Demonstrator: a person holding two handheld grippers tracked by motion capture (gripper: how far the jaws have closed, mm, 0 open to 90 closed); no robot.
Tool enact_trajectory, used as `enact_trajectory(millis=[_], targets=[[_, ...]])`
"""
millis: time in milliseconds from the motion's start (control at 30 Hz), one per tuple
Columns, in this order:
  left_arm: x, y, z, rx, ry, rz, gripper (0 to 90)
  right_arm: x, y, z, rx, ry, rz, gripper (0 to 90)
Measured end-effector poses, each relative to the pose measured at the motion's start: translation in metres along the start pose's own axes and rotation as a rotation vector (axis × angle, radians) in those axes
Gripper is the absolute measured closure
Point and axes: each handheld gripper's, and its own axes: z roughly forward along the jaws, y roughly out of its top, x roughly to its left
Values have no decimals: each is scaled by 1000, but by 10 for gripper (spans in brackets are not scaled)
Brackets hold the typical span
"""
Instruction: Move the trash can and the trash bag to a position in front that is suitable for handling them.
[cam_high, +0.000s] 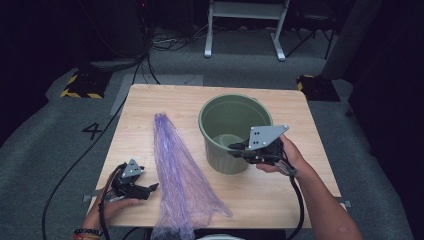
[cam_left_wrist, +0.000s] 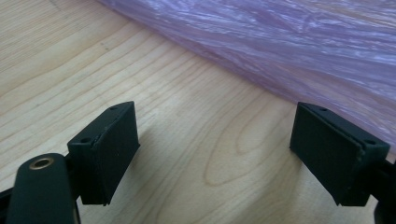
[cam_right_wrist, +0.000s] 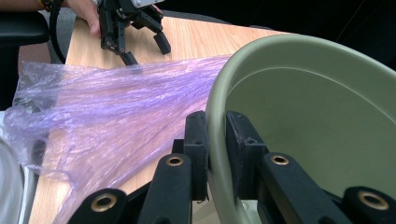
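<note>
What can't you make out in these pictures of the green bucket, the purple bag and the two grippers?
- Bucket: in the high view the right gripper and its grey plate cover the near rim; in the right gripper view the picture's edges cut off its base and far side.
- Purple bag: its near end runs off the table and the bottom edge of the high view, so its opening can't be told.
- Left gripper: what lies under its open jaws beyond bare wood is out of frame.

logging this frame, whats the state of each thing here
green bucket: upright, looks empty, rim clamped by right gripper
purple plastic bag: lying flat, unheld, end over table edge
right gripper: shut on bucket rim
left gripper: open, beside the bag
</note>
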Motion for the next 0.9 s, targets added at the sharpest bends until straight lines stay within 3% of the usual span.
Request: enact_trajectory(millis=[67,133,200,233,267,400,500,533,633,767,800,900], targets=[[-2,1,0,3,-19,17,151,1,-1,-3,2,-9,0,791],[-7,3,1,6,-29,43,150,3,-3,-5,-10,-53,6,675],[-9,4,2,6,-35,50,151,4,-4,-5,-18,-68,-1,639],[-13,5,2,13,-51,77,162,8,-6,-8,-46,-71,-24,581],[-13,5,2,13,-51,77,173,9,-7,-10,-60,-80,-23,527],[-19,9,5,9,-50,105,172,13,-12,-19,-106,-112,-2,453],[-21,11,6,5,-58,102,172,15,-18,-30,-149,-151,38,361],[-21,11,6,2,-63,101,174,15,-22,-38,-156,-182,62,321],[-24,13,4,-24,-67,112,181,15,-33,-48,-160,-207,101,270],[-26,17,1,-44,-68,123,191,13,-46,-60,-147,-247,123,263],[-27,20,-3,-66,-64,126,193,9,-56,-68,-164,-254,165,263],[-27,22,-7,-94,-47,134,206,6,-67,-75,-176,-269,205,262]])
